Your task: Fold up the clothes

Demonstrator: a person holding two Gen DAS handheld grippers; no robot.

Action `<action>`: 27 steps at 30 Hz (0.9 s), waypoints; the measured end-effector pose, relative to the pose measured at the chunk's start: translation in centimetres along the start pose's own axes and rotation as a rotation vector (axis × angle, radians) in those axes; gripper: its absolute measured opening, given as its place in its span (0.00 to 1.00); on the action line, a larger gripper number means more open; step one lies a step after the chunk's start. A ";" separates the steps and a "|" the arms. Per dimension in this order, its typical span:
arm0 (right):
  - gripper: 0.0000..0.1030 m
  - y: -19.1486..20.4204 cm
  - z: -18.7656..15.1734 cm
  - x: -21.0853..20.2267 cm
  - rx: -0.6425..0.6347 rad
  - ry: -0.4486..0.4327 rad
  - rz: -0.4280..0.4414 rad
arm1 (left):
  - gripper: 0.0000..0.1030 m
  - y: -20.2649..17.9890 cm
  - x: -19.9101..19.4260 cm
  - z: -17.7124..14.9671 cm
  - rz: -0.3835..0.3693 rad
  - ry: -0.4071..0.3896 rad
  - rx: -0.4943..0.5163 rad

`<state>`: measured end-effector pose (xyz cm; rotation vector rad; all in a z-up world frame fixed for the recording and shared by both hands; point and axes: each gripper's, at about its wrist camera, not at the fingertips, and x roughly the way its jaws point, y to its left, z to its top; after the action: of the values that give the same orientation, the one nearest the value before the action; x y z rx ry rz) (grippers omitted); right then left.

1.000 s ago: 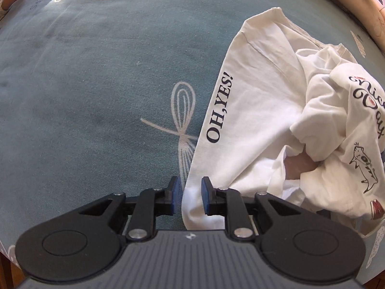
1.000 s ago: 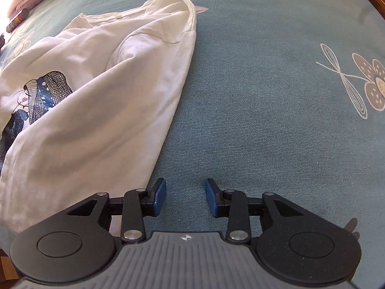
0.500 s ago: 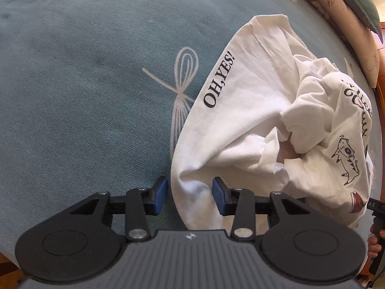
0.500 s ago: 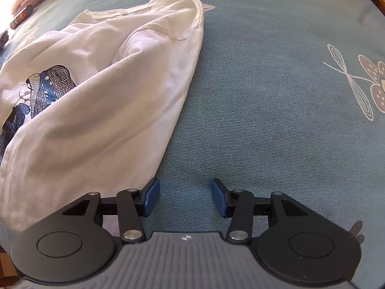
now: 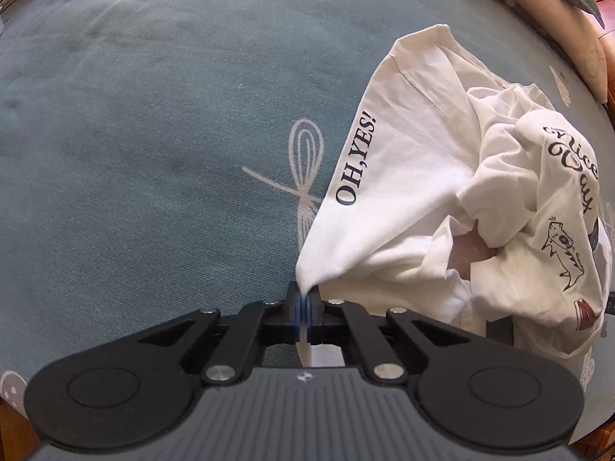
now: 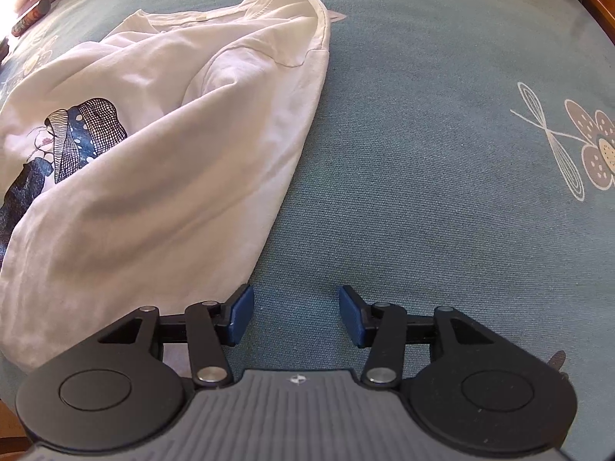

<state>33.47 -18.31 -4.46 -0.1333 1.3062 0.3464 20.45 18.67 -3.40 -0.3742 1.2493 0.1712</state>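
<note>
We've got the white T-shirt (image 5: 442, 176) lying rumpled on the bed, sprawling toward three o'clock in the left view and toward nine o'clock in the right view. It looks light, soft and limp, likely to sag and crease wherever it is lifted, so corners and hem edges are our best holds. The left gripper (image 5: 303, 309) has its jaws pinched tight on a bottom corner near the "OH,YES!" lettering. The right gripper (image 6: 296, 315) stands about half open over bare cover, nothing between its jaws, the shirt's edge just beside its inner pad. Underneath, a teal bedspread (image 6: 442, 192) with pale flower prints; pillows (image 5: 546, 11) at one o'clock.
</note>
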 end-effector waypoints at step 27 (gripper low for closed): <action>0.52 -1.7 1.0 -2.0 -0.002 -0.054 -0.010 | 0.02 8.0 0.0 16.2 0.429 -0.058 0.179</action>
<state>34.47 -19.95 -2.44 -0.1314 1.2513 0.3404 32.28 32.02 -0.60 0.0570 1.2642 0.4292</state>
